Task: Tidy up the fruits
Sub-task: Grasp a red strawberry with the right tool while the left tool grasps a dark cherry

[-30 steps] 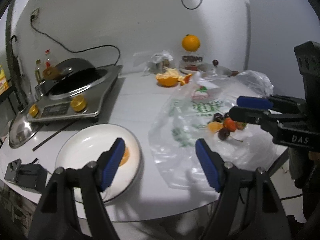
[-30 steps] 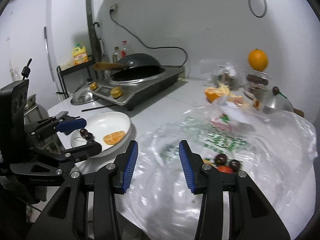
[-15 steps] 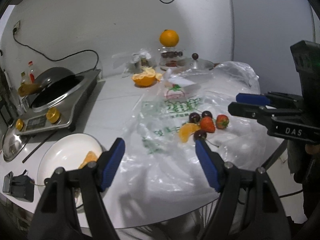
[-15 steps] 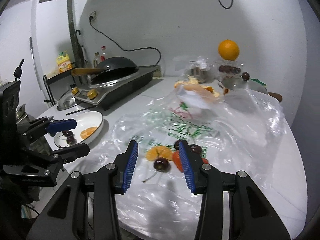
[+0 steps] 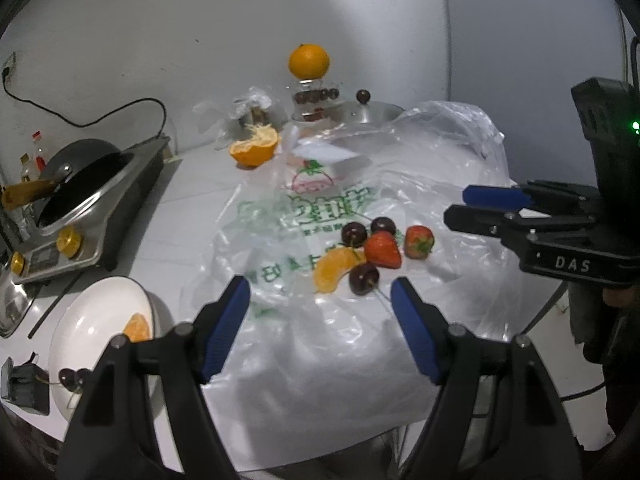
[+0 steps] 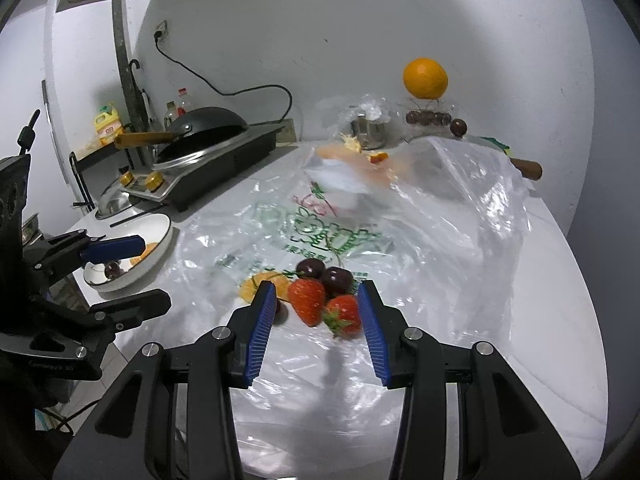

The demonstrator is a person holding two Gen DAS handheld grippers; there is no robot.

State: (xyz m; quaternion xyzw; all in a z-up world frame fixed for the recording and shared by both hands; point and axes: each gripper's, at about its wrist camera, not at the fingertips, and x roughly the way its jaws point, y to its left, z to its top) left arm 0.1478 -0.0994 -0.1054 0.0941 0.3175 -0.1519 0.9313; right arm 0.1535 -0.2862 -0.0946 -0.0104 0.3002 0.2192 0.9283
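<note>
A small fruit pile lies on a clear plastic bag (image 5: 304,208): two strawberries (image 6: 306,300), (image 6: 344,314), three dark cherries (image 5: 363,278) and an orange segment (image 5: 332,268). My left gripper (image 5: 320,296) is open, just short of the pile and above the bag. My right gripper (image 6: 316,292) is open too, and the strawberries show between its blue pads (image 6: 262,320) without being touched. At the left stands a white plate (image 5: 100,308) holding an orange segment (image 5: 136,326) and cherries (image 5: 72,376). Each gripper also shows in the other's view: the right gripper (image 5: 458,204), the left gripper (image 6: 154,274).
An induction cooker with a black wok (image 5: 80,184) stands at the back left. Against the wall are a peeled half orange (image 5: 254,148), a whole orange on a glass jar (image 5: 309,62) and a pot lid (image 5: 368,112). The table edge runs close below both grippers.
Both grippers have swung from over the plate to the right and come closer to the fruit pile on the bag. Their jaw widths are unchanged.
</note>
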